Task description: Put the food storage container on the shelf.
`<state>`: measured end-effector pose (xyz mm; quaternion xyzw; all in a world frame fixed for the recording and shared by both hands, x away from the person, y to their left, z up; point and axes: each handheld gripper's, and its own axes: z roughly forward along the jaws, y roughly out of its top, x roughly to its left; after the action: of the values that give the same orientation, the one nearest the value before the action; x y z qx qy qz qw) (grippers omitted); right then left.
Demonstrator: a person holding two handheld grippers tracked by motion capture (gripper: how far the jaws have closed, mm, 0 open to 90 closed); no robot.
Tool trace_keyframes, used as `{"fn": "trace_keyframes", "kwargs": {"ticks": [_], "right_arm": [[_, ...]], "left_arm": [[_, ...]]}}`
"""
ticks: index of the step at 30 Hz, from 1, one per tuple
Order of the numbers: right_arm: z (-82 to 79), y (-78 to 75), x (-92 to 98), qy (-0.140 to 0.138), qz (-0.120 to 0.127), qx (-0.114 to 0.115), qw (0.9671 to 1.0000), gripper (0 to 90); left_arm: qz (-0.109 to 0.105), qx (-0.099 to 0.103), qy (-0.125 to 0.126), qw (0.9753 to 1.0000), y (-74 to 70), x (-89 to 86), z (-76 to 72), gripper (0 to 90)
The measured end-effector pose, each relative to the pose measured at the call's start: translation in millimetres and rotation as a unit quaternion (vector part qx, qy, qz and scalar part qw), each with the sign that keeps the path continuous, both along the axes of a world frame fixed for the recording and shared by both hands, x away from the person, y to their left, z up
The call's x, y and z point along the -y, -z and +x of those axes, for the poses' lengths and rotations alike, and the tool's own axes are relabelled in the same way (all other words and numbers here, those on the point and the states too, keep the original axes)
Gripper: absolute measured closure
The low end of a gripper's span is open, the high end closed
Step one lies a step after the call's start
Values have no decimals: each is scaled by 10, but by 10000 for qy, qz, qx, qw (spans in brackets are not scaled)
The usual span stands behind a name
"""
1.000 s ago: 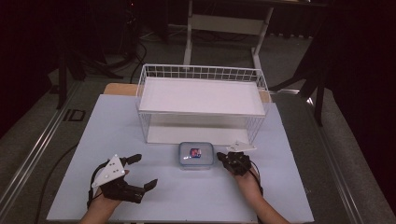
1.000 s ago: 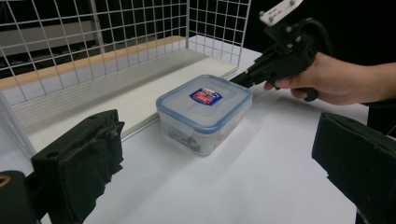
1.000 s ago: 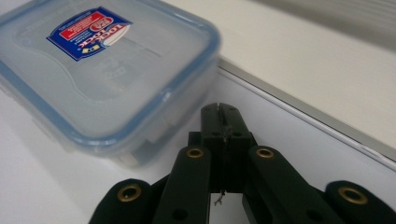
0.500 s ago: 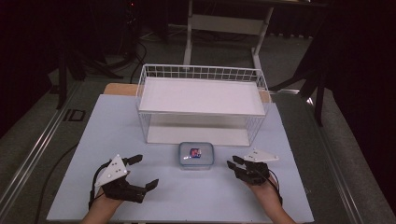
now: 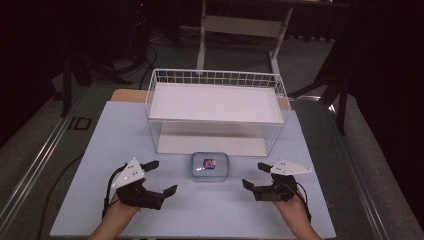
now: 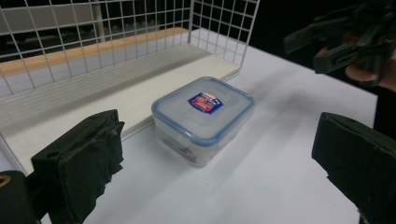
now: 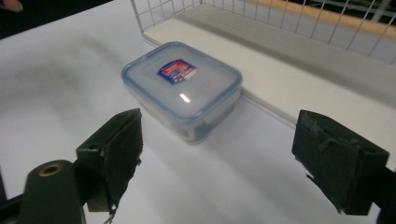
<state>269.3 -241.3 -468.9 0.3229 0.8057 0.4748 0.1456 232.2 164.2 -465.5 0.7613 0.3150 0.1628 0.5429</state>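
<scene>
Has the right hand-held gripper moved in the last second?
Yes. The right hand-held gripper has pulled back from the box, toward the person and to the right; the box stays put by the rack.

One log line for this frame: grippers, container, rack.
left gripper: open, empty | right gripper: open, empty | clear blue-rimmed lidded plastic container: on table between them, untouched | white wire rack: behind container
</scene>
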Motion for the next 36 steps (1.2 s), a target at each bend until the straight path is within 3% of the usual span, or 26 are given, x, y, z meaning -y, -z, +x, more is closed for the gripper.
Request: {"fn": "trace_keyframes", "kwargs": {"ticks": [2,4,5,6,7,8,9,11,13,18,23,28,33,36], "right_arm": [[26,-45,-26,15,-107,6,9999,186],[46,-84,-45,64,-107,118,9999,246],[54,-97,-54,84,-62,186,9998,245],[54,-97,-54,84,-62,186,9998,245],[107,-121,-73,108,43,-46,9999,245],[127,-121,-82,101,53,-43,9999,245],[146,-127,-98,155,-28,-1,9999,245],[190,-135,-118,154,-21,-30,9999,242],[231,-140,-140,261,-72,-102,9996,220],[348,-105,-185,268,113,-469,9985,149],[502,4,-232,342,448,-1109,9922,123],[610,103,-305,429,531,-1388,9880,128],[706,223,-362,463,818,-1938,9765,170],[747,293,-402,425,868,-2143,9720,203]], "left_arm": [[287,71,58,9995,-72,65,49,28],[388,29,82,9992,-124,121,103,28],[301,-116,129,9994,-144,140,137,28],[301,-116,129,9994,-144,140,137,28],[153,-296,127,9994,-163,173,205,28],[47,-456,94,9989,-164,185,240,28],[-103,-633,106,9979,-156,196,276,28],[-162,-947,143,9953,-143,233,343,28],[-124,-1046,148,9943,-124,273,392,28],[-101,-1203,139,9926,-60,347,510,28],[-90,-1428,106,9897,16,369,629,28],[-200,-1773,119,9839,127,408,746,29],[-373,-2018,56,9787,275,442,866,55],[-524,-2243,-24,9731,355,465,925,65]]}}
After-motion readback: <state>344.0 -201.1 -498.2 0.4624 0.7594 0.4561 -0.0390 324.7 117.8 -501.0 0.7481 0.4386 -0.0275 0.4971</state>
